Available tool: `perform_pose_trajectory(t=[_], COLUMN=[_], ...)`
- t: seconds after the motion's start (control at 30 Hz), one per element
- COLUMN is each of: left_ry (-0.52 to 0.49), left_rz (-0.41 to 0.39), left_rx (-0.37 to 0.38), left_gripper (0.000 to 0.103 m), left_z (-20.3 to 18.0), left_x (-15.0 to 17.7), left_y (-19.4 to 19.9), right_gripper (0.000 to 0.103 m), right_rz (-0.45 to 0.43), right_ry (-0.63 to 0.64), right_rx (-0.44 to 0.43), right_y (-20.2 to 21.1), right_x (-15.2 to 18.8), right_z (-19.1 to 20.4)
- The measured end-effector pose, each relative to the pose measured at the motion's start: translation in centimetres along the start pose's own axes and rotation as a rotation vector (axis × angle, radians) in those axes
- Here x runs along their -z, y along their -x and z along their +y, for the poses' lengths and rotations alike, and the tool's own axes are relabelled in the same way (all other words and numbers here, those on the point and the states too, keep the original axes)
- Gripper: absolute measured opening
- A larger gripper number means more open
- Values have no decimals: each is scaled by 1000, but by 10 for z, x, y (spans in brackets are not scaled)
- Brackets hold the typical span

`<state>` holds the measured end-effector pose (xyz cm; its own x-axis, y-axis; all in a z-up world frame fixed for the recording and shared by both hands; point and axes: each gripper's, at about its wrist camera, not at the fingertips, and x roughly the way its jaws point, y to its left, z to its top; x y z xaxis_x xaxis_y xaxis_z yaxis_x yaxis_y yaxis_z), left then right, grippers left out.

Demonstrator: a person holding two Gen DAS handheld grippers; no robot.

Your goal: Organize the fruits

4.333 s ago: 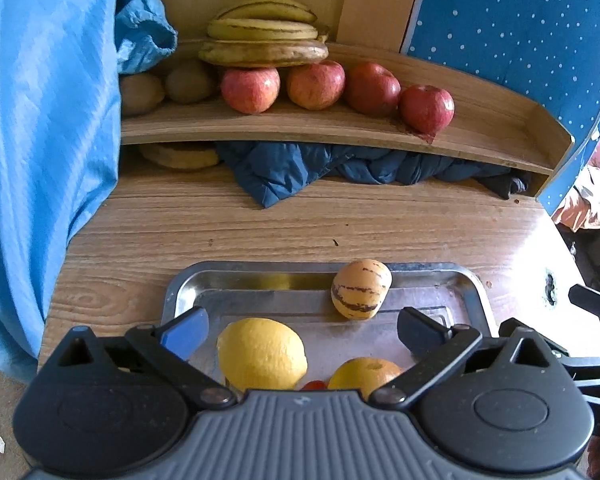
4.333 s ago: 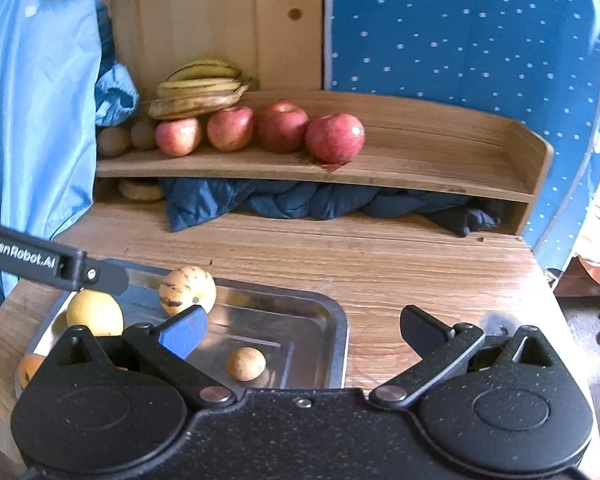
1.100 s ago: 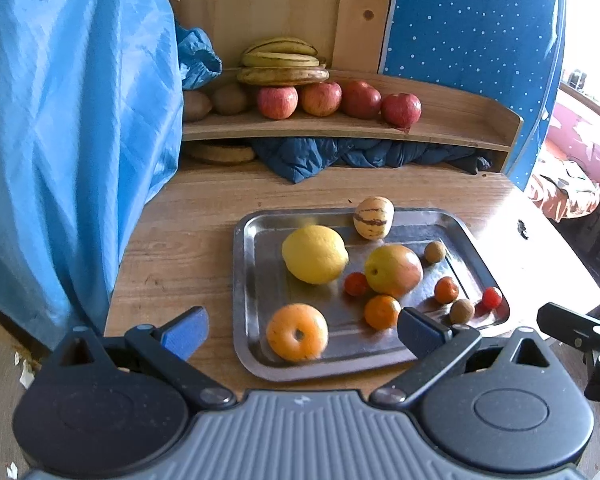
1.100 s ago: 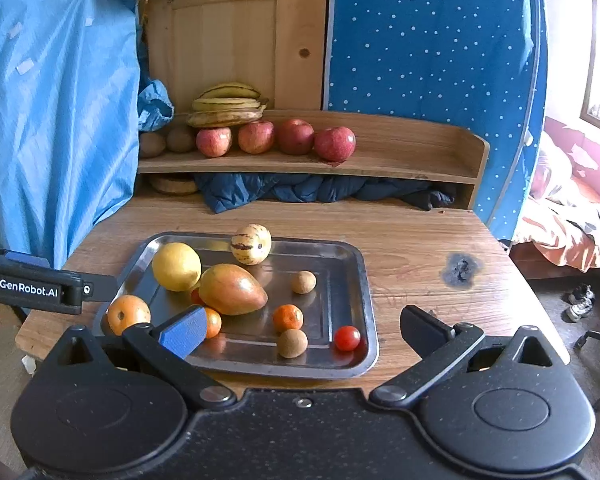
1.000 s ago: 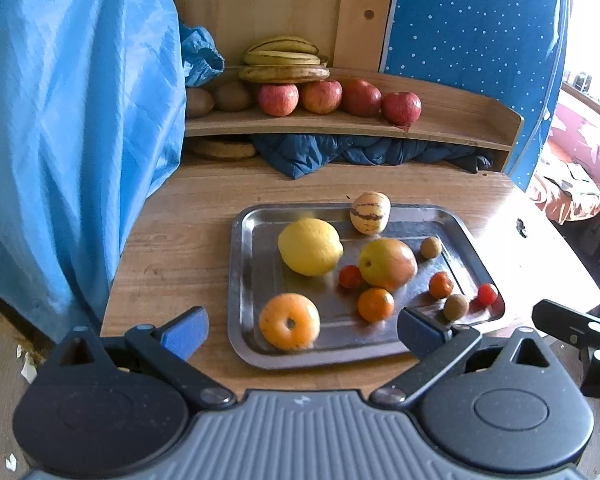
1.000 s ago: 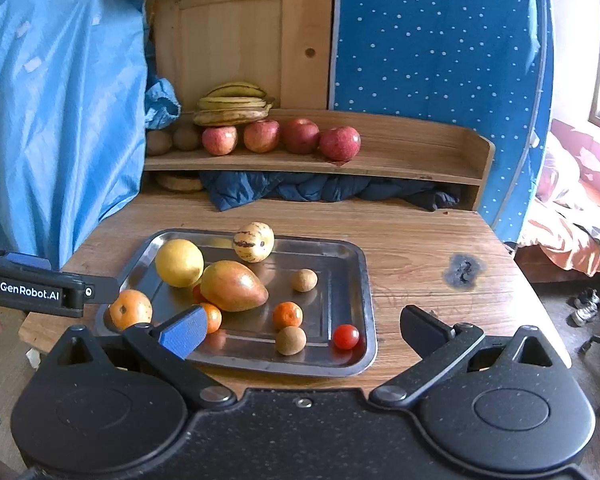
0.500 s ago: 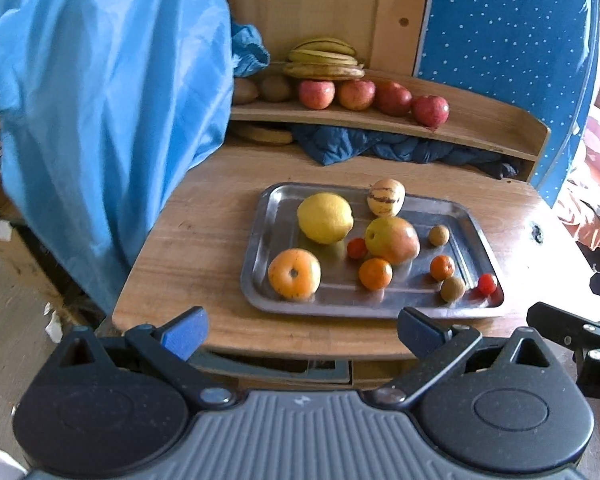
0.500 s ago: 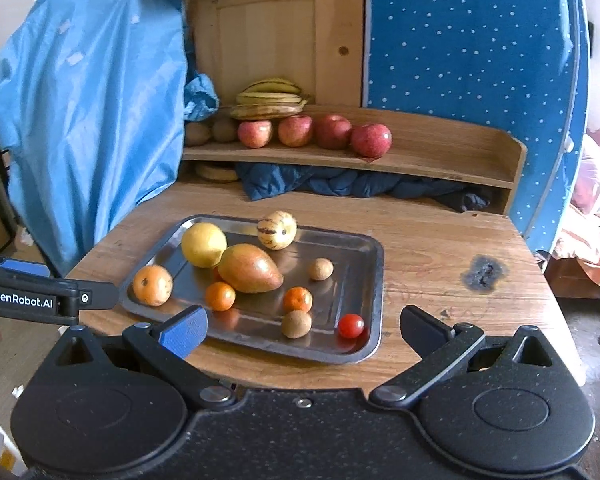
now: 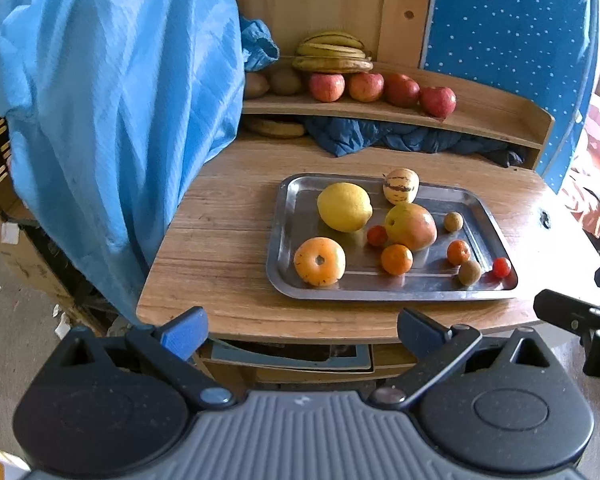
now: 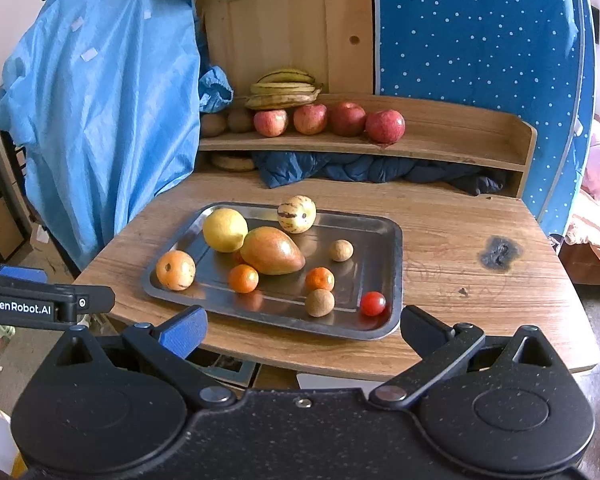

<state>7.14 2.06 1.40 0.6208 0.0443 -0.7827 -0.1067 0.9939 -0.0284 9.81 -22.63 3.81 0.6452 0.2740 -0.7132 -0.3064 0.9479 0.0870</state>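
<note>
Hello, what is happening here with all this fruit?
A person holds a left hand-held gripper and a right hand-held gripper, both open and empty, in front of the wooden table. The mixed fruit lies untouched in the rectangular steel tray. Four red apples and yellow bananas sit on the wooden shelf.

L gripper (image 9: 302, 330) & R gripper (image 10: 303, 330): fingers apart, nothing held.

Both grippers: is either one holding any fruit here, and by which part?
Nothing is held. The left gripper and right gripper both stand open, short of the table edge, and all loose fruit lies in the metal tray.
</note>
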Motion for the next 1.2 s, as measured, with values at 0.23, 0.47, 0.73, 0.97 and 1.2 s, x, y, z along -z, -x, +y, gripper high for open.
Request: perform_pose_trajectory(t=[0.23, 0.47, 0.73, 0.97, 1.2], left_ry=[-41, -100, -121, -107, -102], left_rz=[-4, -10, 0, 8, 10], left_rx=[54, 102, 133, 135, 134], left_gripper=[102, 102, 103, 103, 103], left_z=[17, 20, 20, 23, 24], left_x=[-3, -8, -8, -6, -6], left_y=[-15, -22, -27, -29, -30], right_gripper=[102, 102, 102, 102, 102], right_rz=[2, -9, -5, 2, 7], right_ry=[-39, -104, -127, -124, -128], right_rx=[53, 98, 136, 148, 172], right_y=[-10, -13, -13, -15, -17], right_x=[5, 12, 14, 15, 16], right_z=[20, 28, 31, 34, 33])
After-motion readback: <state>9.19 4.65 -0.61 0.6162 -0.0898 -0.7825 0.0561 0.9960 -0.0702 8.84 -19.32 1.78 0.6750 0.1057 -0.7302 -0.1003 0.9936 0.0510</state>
